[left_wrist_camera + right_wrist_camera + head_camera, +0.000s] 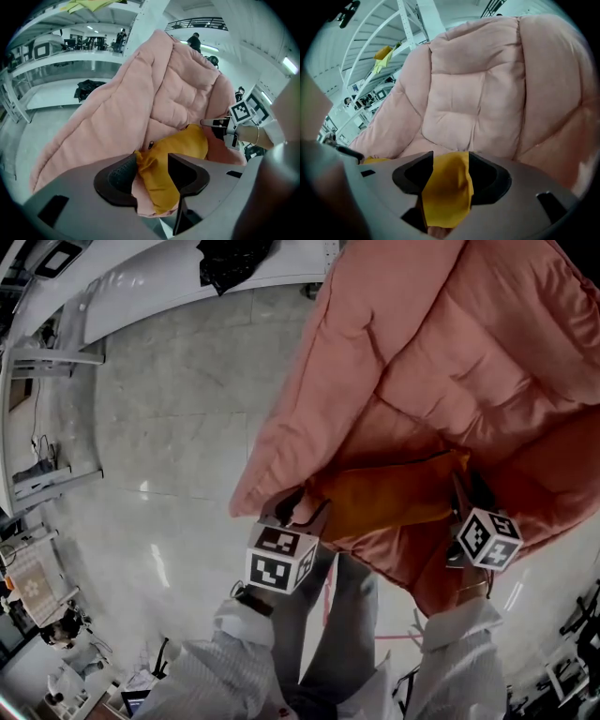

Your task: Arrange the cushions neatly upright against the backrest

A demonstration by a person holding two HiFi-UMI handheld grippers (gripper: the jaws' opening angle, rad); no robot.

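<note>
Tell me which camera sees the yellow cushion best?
The head view: the yellow cushion lies almost whole across the pink chair. The left gripper view shows one end and most of its length; the right gripper view shows only a corner.

Yellow cushion [394, 491] on pink chair [469, 352] (quilted)

Chair [450, 352]: we see dusty pink all over, quilted into puffed panels by stitched seams.
Cushion [394, 491]: plain mustard yellow; in the head view we read it as more orange.
Left gripper [152, 174]: grey body, black ribbed pads [119, 176].
Right gripper [449, 174]: the same grey and black.
Cubes [279, 559]: white faces with black square markers.
Floor [169, 427]: pale grey, glossy, faintly veined.
Sleeves [225, 671]: white with fine stripes, along the lower edge.
Bundle [230, 261]: black, at the top of the head view.
</note>
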